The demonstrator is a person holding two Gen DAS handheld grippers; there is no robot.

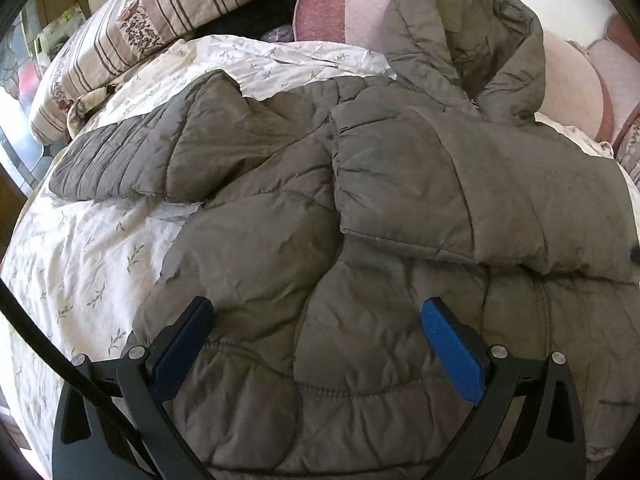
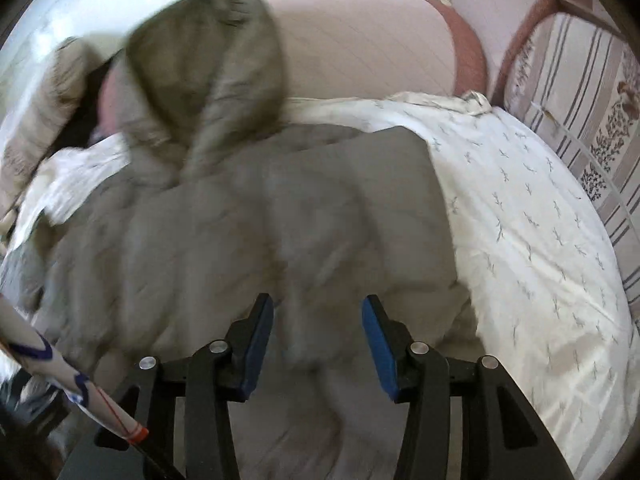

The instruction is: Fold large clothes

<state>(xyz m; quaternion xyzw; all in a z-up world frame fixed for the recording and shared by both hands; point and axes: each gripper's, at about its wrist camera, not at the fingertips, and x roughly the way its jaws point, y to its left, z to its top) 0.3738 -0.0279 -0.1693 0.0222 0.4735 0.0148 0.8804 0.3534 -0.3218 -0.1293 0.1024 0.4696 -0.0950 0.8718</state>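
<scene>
Jacket: the grey-brown padded jacket (image 1: 320,208) is lying flat on the white bedspread (image 1: 80,248), and I am hovering over its lower part.
Right sleeve side: one sleeve (image 1: 440,184) is lying folded across the chest, so I am judging this side as already done.
Left sleeve side: the other sleeve (image 1: 132,160) is sticking out to the left onto the bedspread, not yet folded in.
Left gripper: my left gripper (image 1: 318,312) is standing wide open above the hem; nothing is between its pads.
Right gripper: my right gripper (image 2: 318,320) is standing about half open over the folded edge of the jacket (image 2: 240,220); I am seeing no cloth pinched, though this view is blurred.
Direction: the hood (image 1: 468,32) is pointing away from me, toward the pink cushions (image 1: 572,92); the hem is nearest to me.
Long axis: it is running from hem to hood, straight away from me; the loose sleeve is lying across it.
Risk one: the padding is thick and slippery, so I am expecting the folded sleeve to spring back open if the next fold is pulling the body.
Risk two: if I am pinching only the top layer, the fold is coming out crooked.
Risk three: I could be catching the bedspread together with the sleeve.
</scene>
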